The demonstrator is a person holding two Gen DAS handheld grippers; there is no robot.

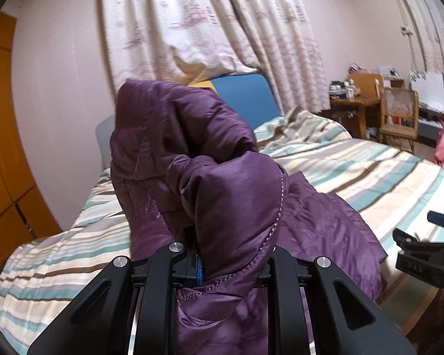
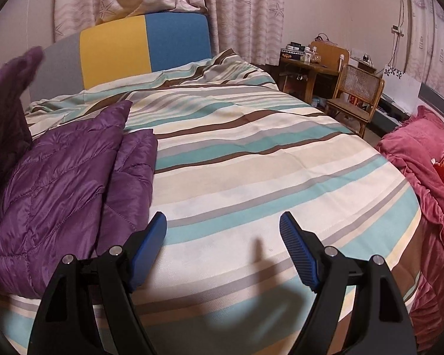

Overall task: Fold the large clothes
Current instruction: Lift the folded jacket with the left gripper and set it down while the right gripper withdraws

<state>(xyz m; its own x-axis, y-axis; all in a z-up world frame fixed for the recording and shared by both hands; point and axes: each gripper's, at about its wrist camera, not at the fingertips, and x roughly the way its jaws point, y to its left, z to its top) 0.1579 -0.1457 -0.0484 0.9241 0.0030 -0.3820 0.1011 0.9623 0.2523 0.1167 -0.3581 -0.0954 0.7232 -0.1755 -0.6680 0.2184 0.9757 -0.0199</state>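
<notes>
A purple quilted down jacket (image 1: 198, 159) is held up in my left gripper (image 1: 225, 263), which is shut on a fold of it above the striped bed (image 1: 355, 171). The fabric hides the fingertips. The rest of the jacket (image 2: 59, 189) lies on the left side of the bed in the right wrist view, with a raised part at the far left edge. My right gripper (image 2: 223, 224) is open and empty, low over the bed to the right of the jacket. Its body also shows in the left wrist view (image 1: 423, 254).
The bed has a striped cover (image 2: 251, 153) and a yellow and blue headboard (image 2: 145, 47). A pink blanket (image 2: 423, 162) lies at the right edge. A wooden desk (image 2: 310, 65) and cane chair (image 2: 355, 94) stand beyond. Curtains (image 1: 192, 23) hang behind.
</notes>
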